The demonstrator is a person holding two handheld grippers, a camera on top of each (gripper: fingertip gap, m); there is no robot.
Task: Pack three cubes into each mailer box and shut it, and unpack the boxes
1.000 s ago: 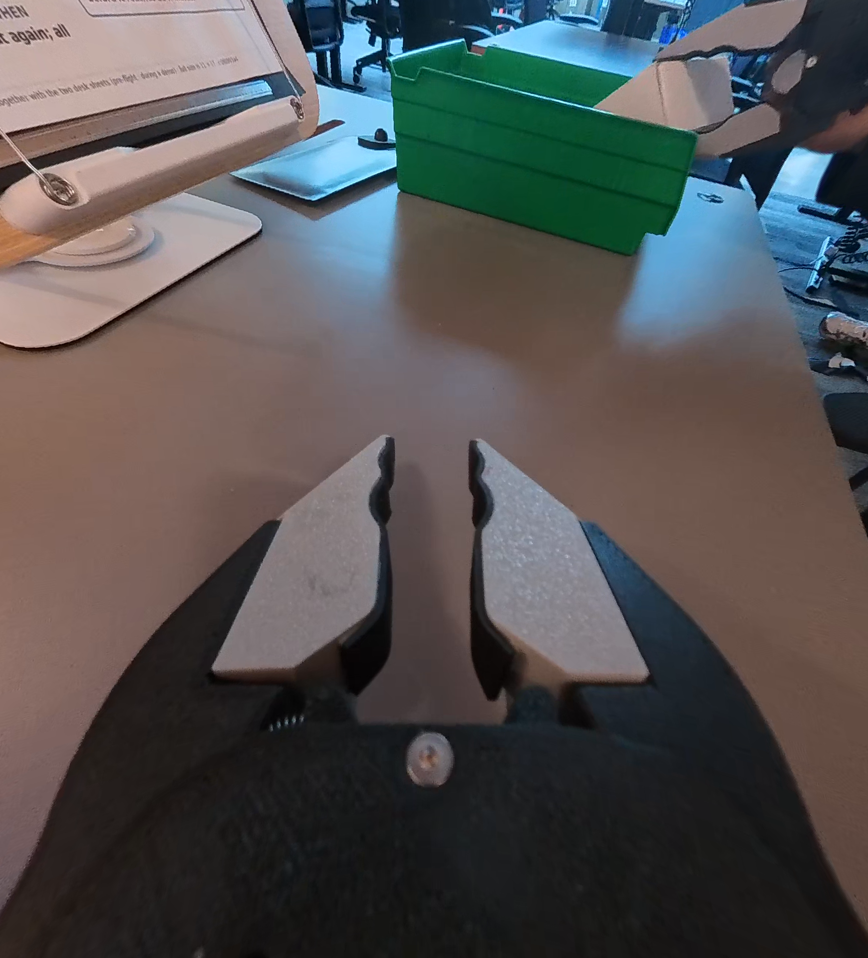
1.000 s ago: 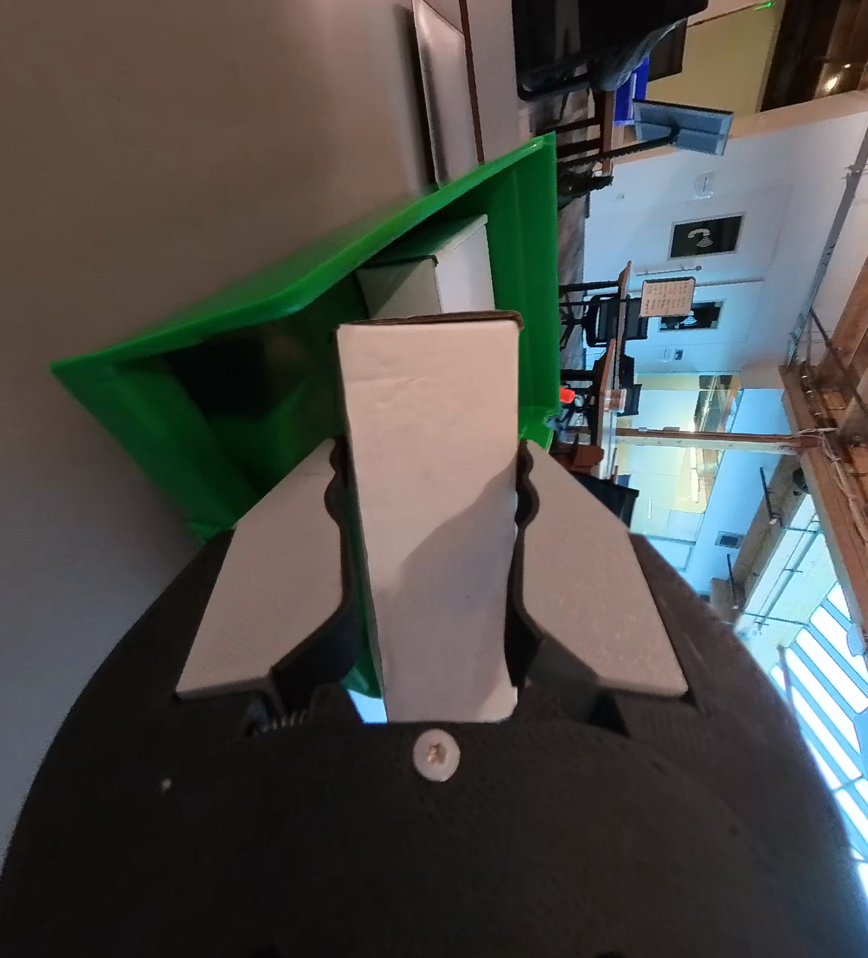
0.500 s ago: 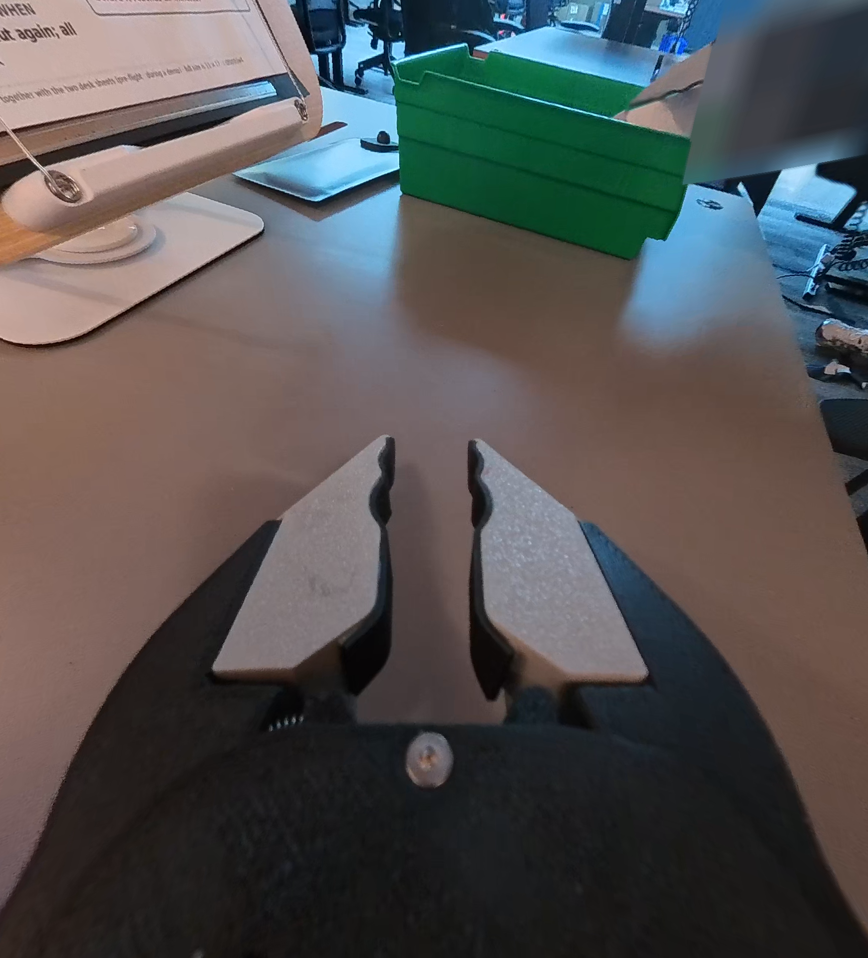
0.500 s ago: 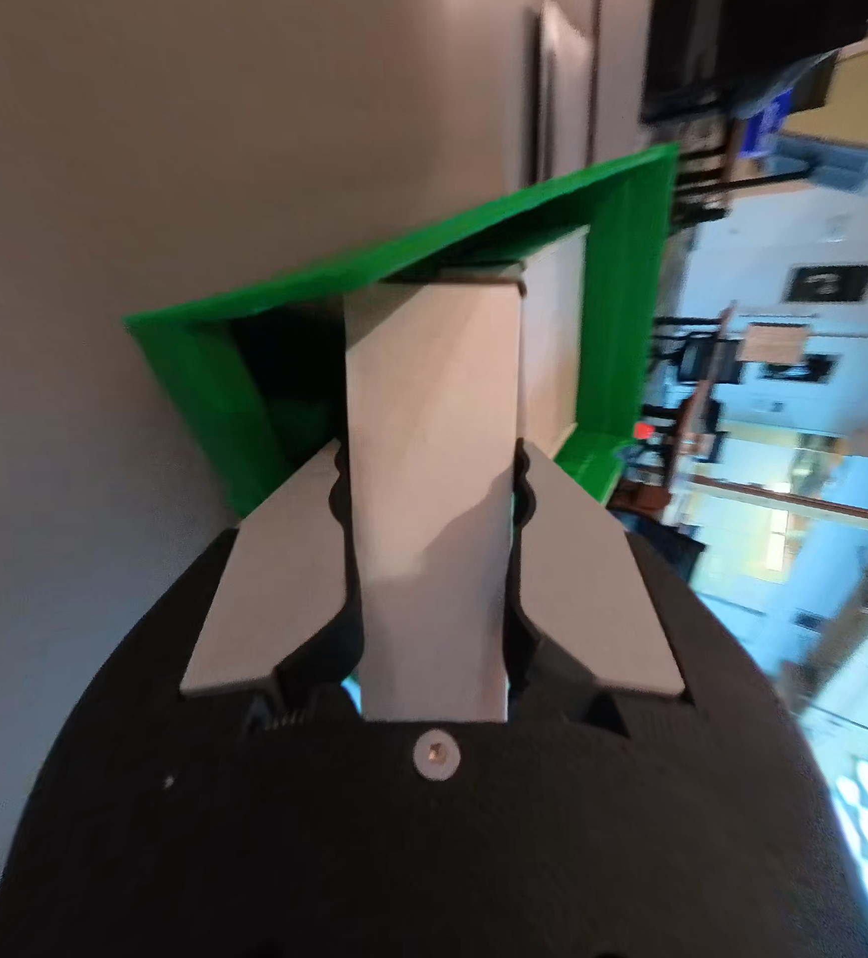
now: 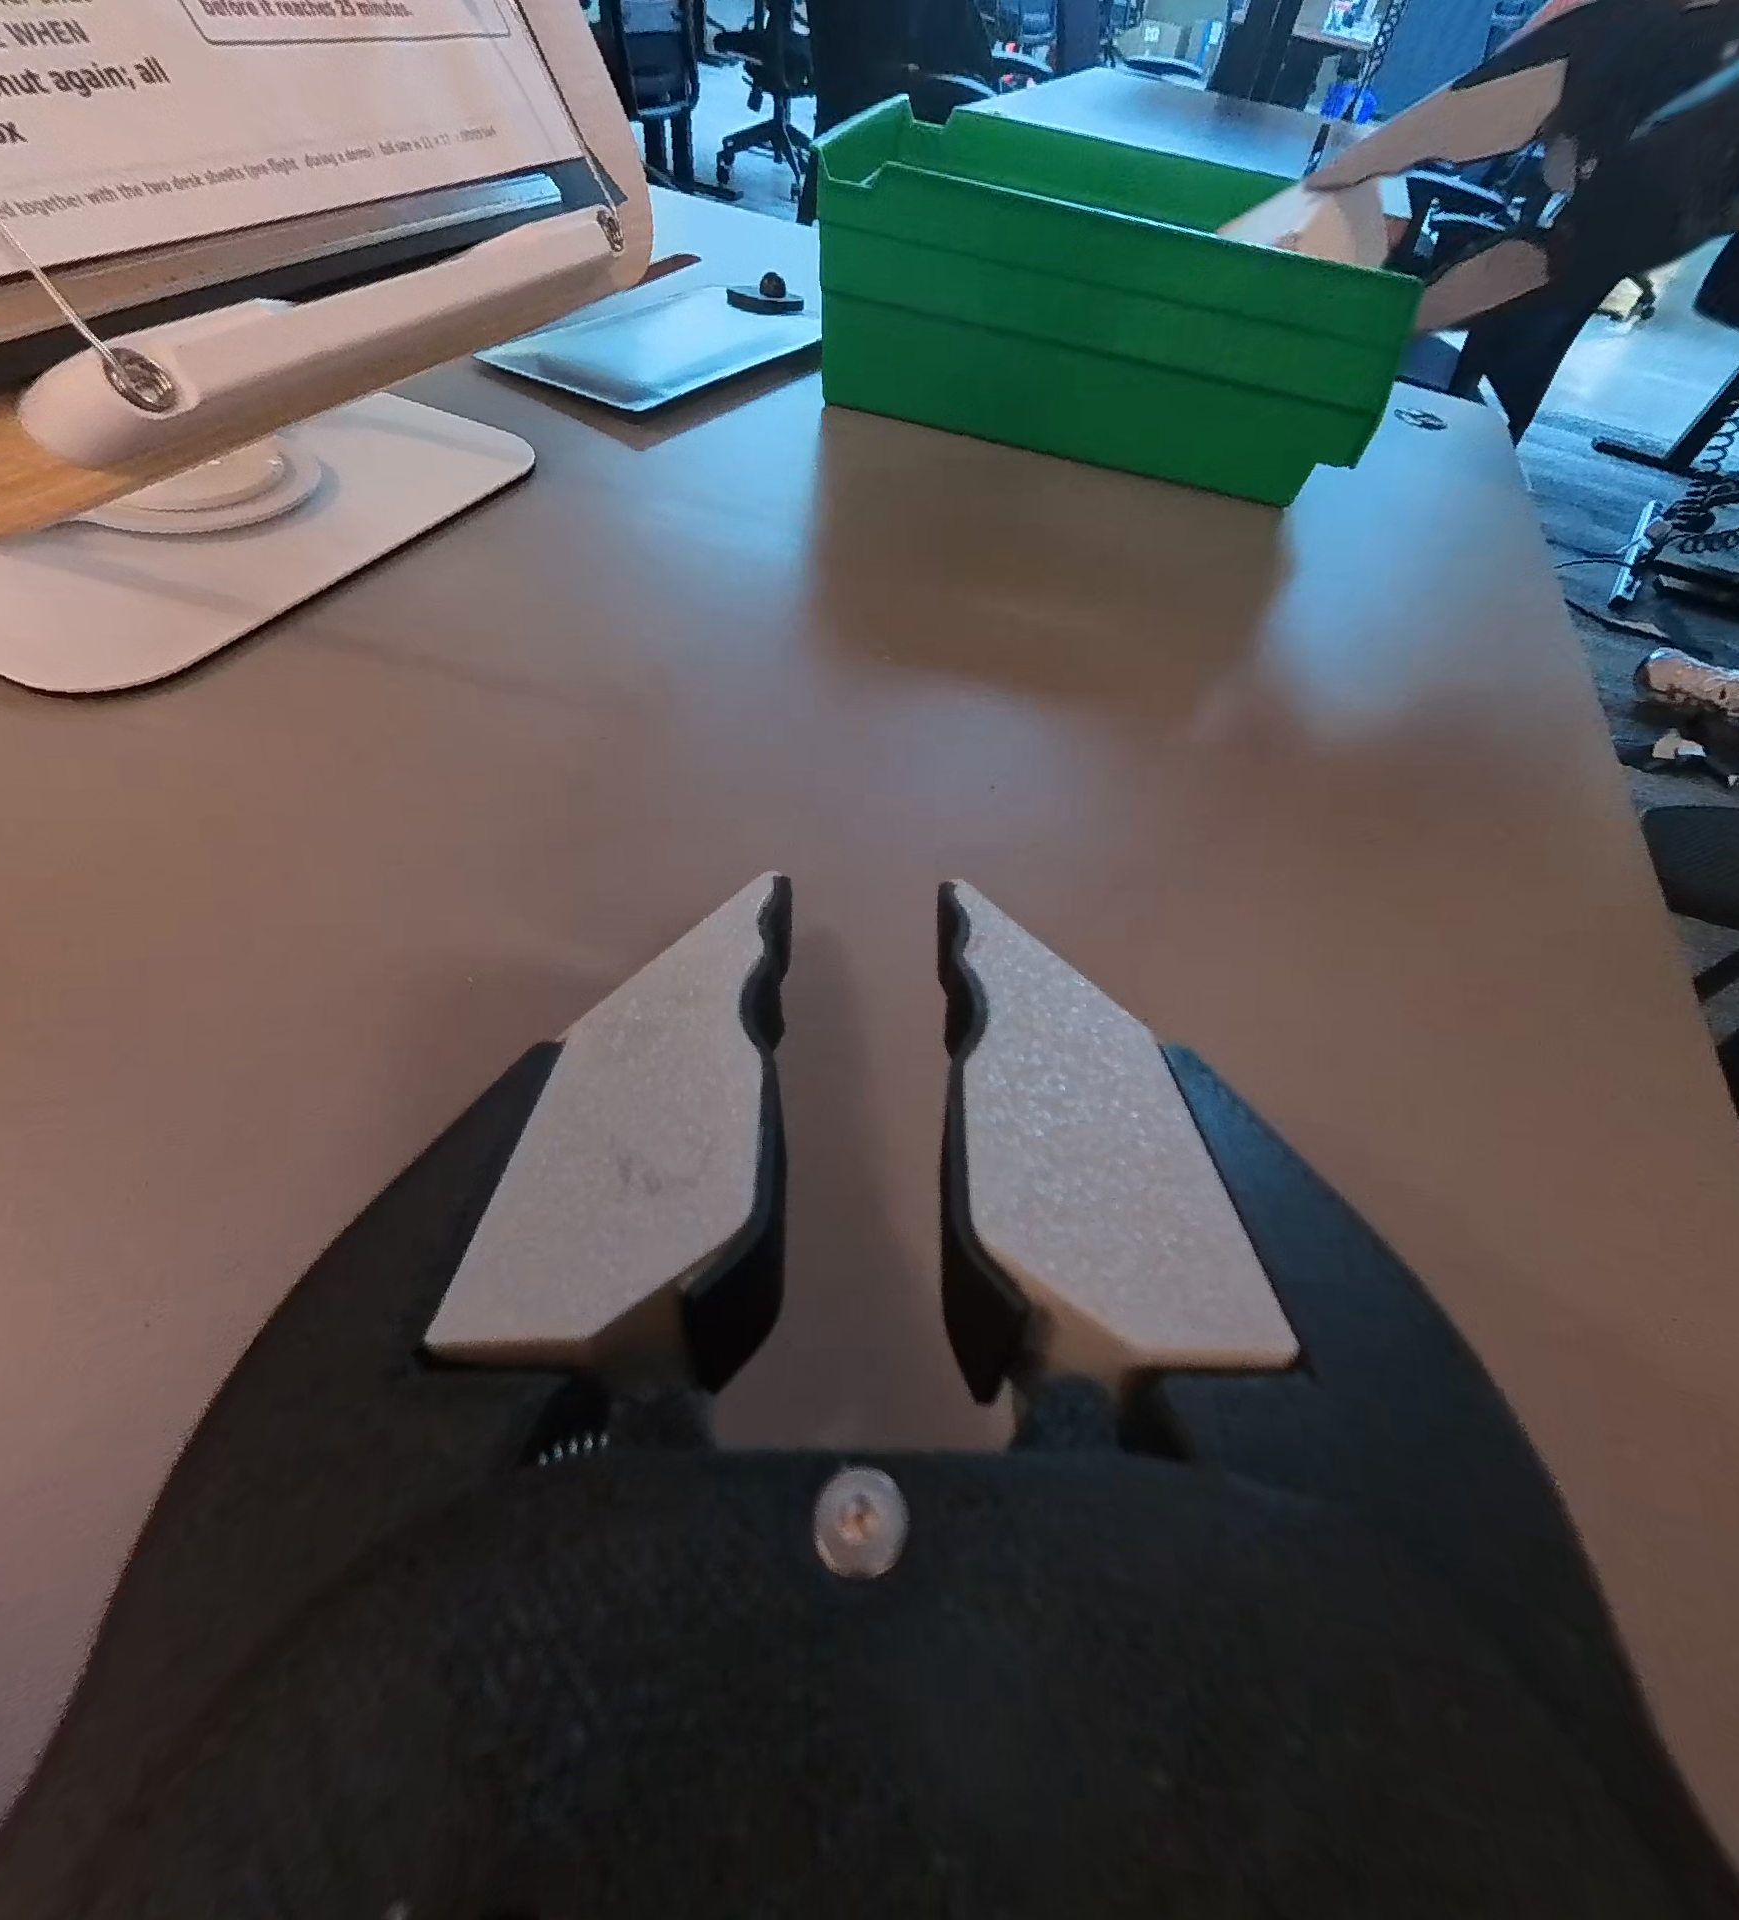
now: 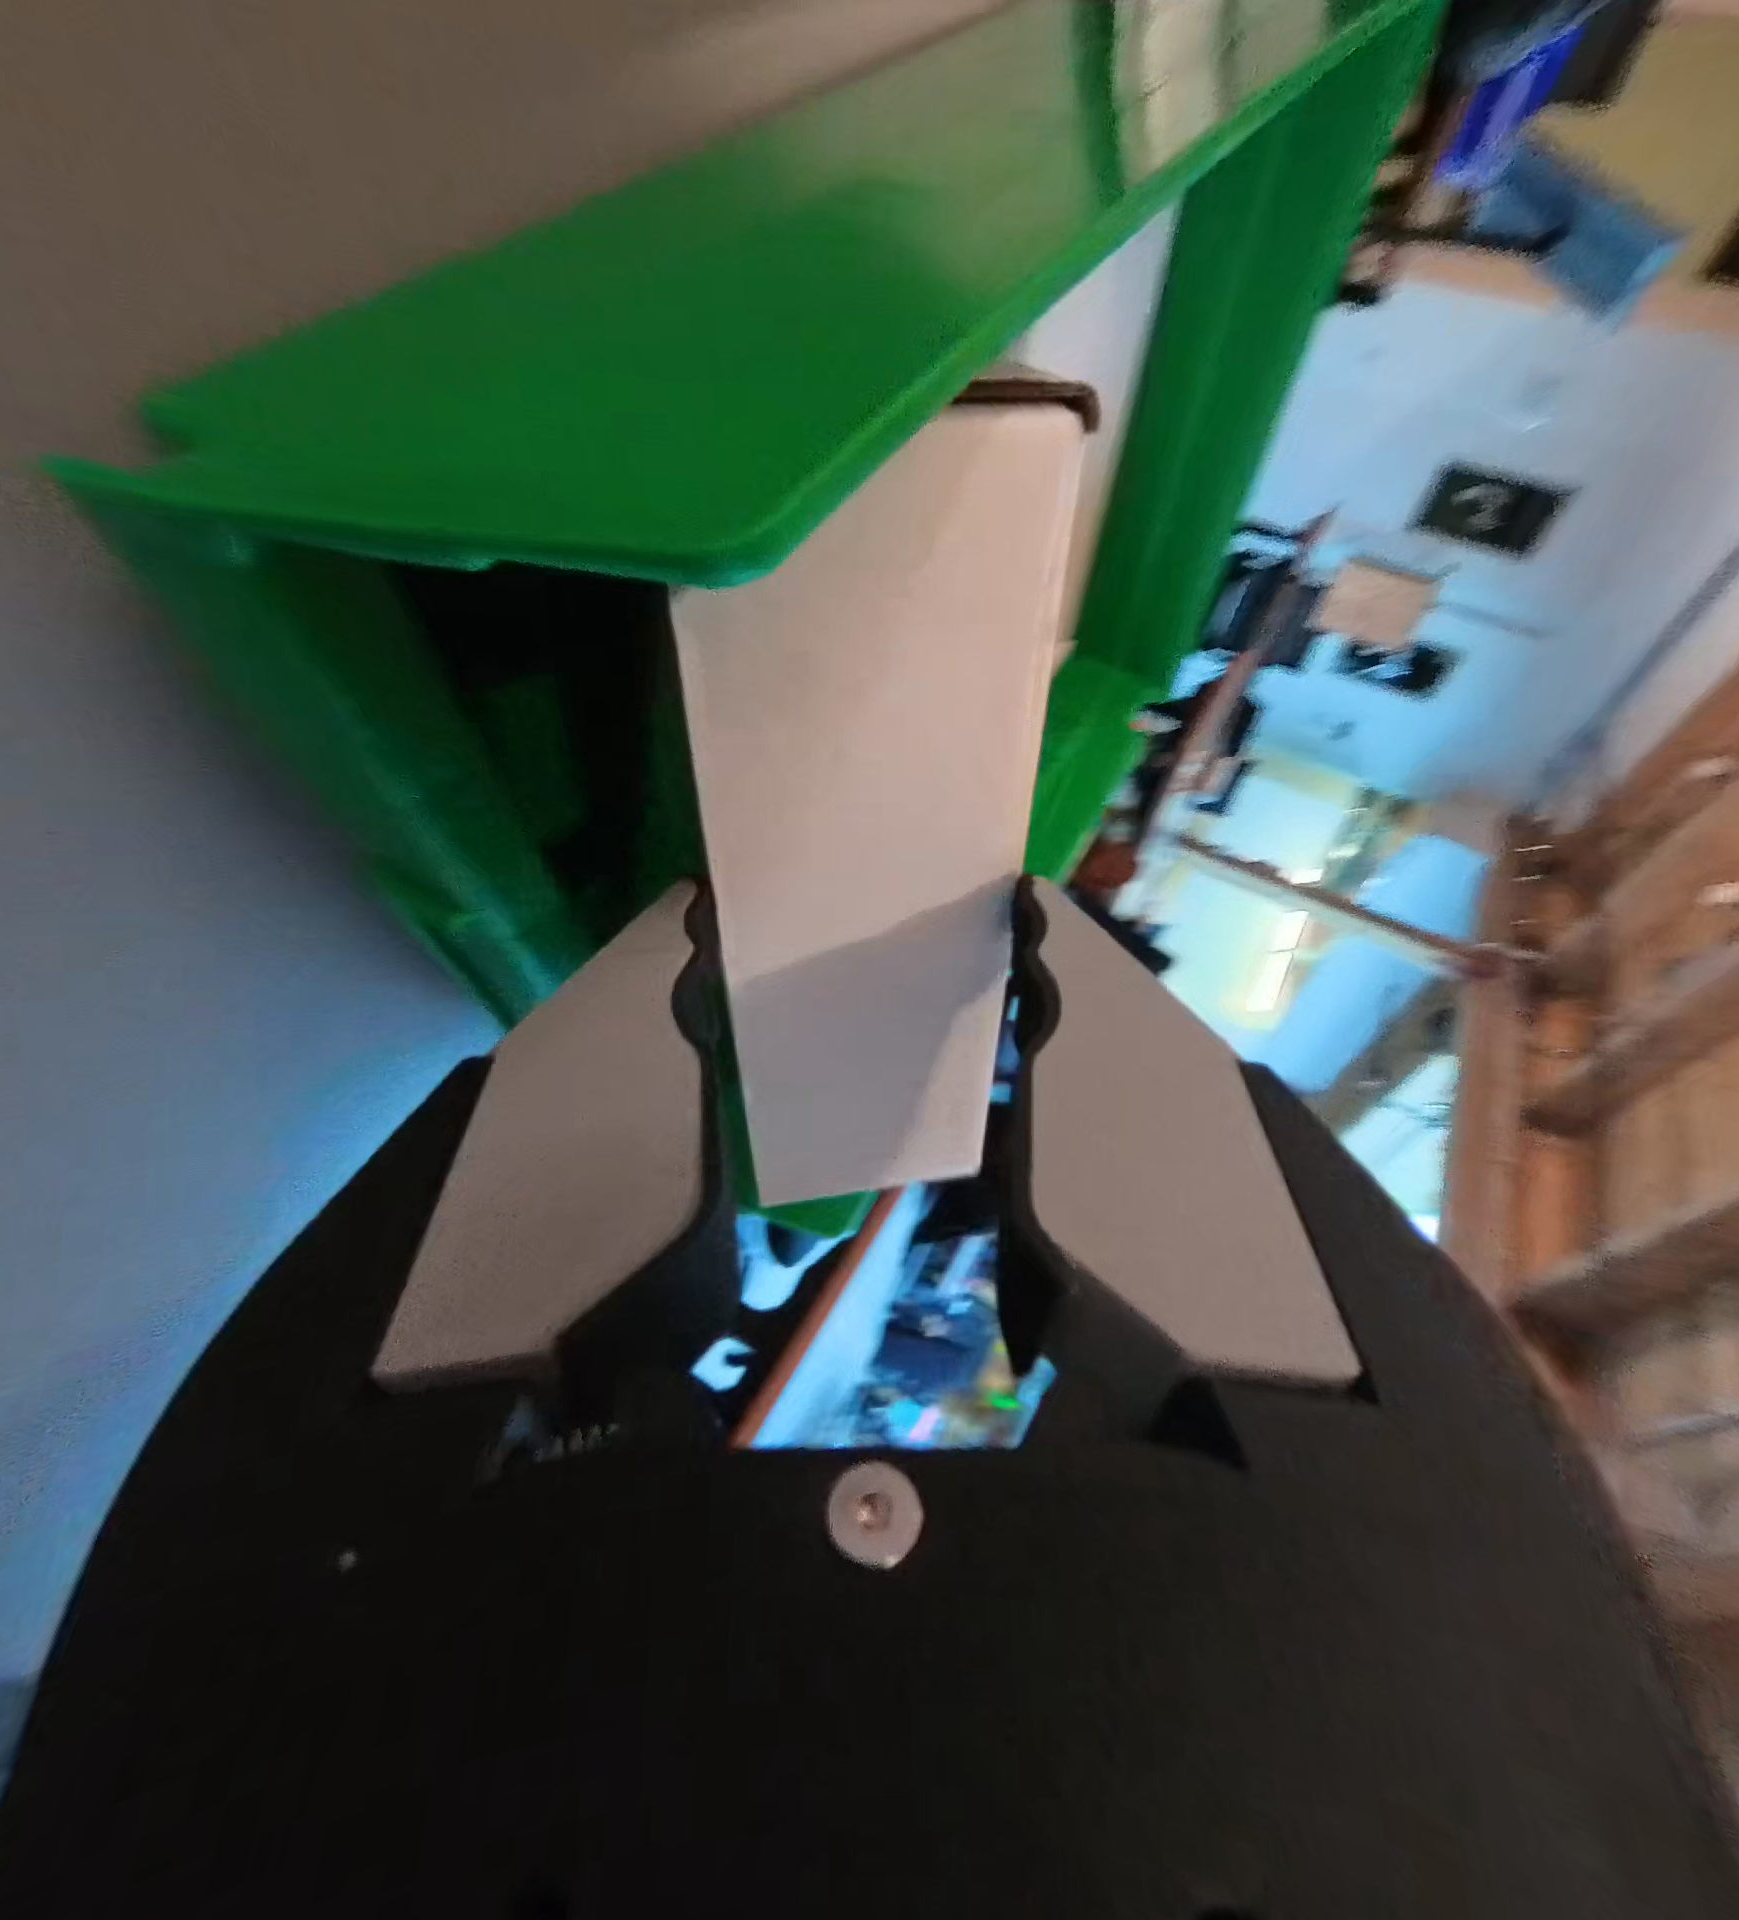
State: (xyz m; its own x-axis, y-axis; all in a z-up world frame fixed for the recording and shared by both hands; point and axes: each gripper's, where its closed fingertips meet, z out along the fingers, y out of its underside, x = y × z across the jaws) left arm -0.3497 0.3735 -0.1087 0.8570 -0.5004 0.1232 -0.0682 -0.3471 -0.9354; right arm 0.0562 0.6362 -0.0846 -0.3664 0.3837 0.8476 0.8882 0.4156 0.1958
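Observation:
My right gripper (image 6: 857, 894) is shut on a white mailer box (image 6: 875, 727), with only the fingertips on its sides. The box's far end reaches into the green bin (image 6: 636, 416), under its rim. Another white box (image 6: 1130, 312) shows blurred deeper in the bin. In the left wrist view the same box (image 5: 1312, 223) dips over the right end of the green bin (image 5: 1083, 343) at the far side of the table. My left gripper (image 5: 865, 899) is open and empty, low over the brown table (image 5: 532, 779). No cubes are visible.
A document stand (image 5: 221, 260) on a white base (image 5: 200, 582) stands at the far left. A flat grey pad (image 5: 647, 343) with a small black knob (image 5: 766, 291) lies beside the bin. The table's right edge (image 5: 1571, 727) drops to chairs and cables. One gripper's finger ends stand about 50 cm off the other's. To the white base (image 5: 200, 582): left tips about 25 cm, right tips about 50 cm.
My right gripper has lowered the mailer box into the green bin. The box has slid forward in the jaws, so its near end now sits at the fingertips. The left gripper has not moved.

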